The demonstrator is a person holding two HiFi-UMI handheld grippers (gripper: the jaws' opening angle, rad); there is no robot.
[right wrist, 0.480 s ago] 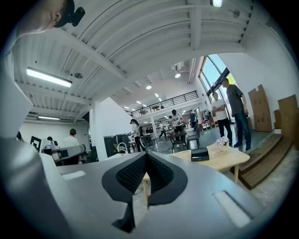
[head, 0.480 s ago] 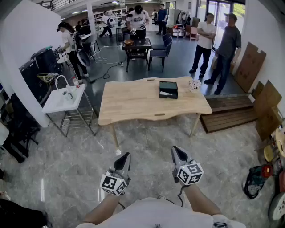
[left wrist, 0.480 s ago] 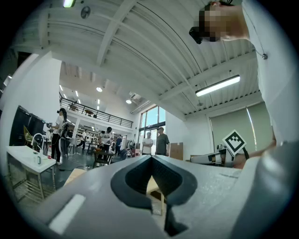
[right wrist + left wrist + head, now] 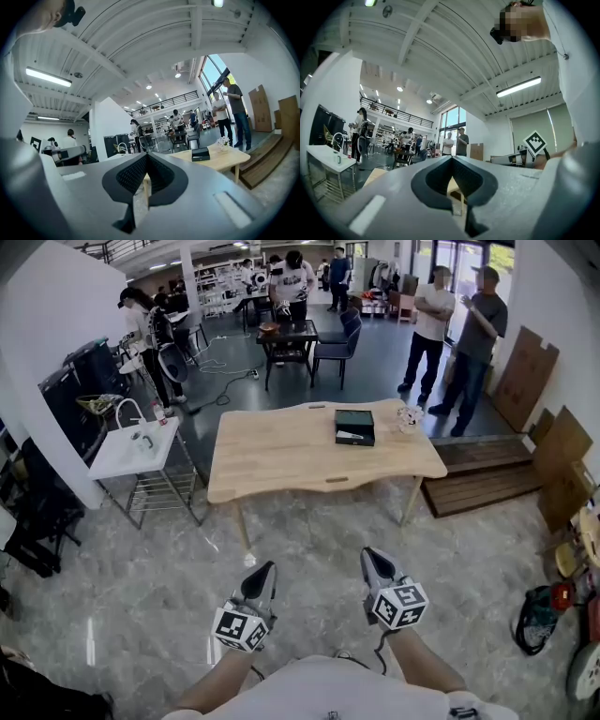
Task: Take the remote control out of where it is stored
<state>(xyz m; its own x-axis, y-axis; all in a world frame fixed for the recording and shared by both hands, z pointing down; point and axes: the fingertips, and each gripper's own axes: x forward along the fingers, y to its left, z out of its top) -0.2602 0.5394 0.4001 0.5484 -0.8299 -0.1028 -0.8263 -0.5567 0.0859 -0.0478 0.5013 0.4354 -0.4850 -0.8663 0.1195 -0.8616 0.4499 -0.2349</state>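
Observation:
A black box [image 4: 354,427] lies on the far right part of a light wooden table [image 4: 281,454], well ahead of me. No remote control shows in any view. My left gripper [image 4: 263,572] and right gripper [image 4: 375,560] are held side by side close to my body, over the grey floor, both pointing toward the table. Each is shut with nothing between its jaws. The right gripper view shows the box [image 4: 200,153] on the table [image 4: 220,161] beyond my shut right gripper [image 4: 146,155]. In the left gripper view, my left gripper [image 4: 451,159] has its tips together.
A small vase of flowers [image 4: 408,417] stands right of the box. A white sink stand [image 4: 136,448] is left of the table, wooden pallets [image 4: 483,479] to its right. Two people [image 4: 459,324] stand behind the table; others work farther back.
Both grippers stay where they were. A person at the back right has raised an arm.

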